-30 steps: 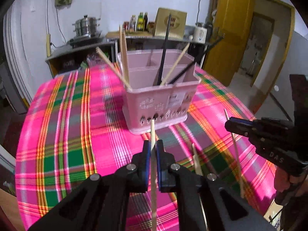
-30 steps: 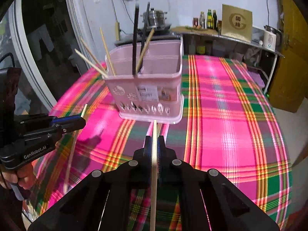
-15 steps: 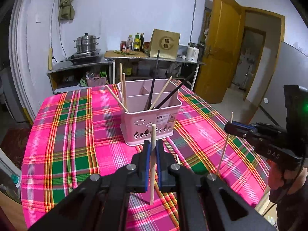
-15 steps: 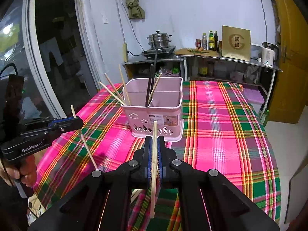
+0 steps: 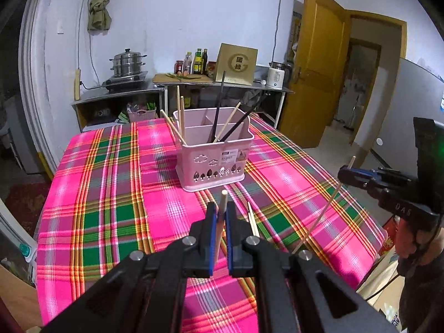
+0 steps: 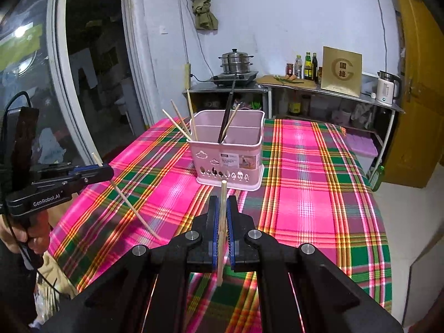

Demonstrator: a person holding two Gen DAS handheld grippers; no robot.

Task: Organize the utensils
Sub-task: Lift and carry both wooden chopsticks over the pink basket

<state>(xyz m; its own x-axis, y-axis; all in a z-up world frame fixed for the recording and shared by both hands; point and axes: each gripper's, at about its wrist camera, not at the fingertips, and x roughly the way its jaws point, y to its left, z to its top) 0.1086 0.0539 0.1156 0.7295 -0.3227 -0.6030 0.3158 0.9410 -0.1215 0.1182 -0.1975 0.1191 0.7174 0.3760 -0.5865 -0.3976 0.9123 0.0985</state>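
Pink holder label seemingly reads "BASKET"; left gripper marked "GenRobot.AI".

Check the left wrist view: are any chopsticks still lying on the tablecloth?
Yes, two wooden chopsticks lie on the plaid tablecloth just right of the left gripper, which holds another.

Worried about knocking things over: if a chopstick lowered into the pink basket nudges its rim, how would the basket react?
The pink basket looks like thin, light plastic, so it would probably slide on the plaid tablecloth. It is wide with a flared base, so tipping seems unlikely. The chopsticks leaning inside may rattle or shift.
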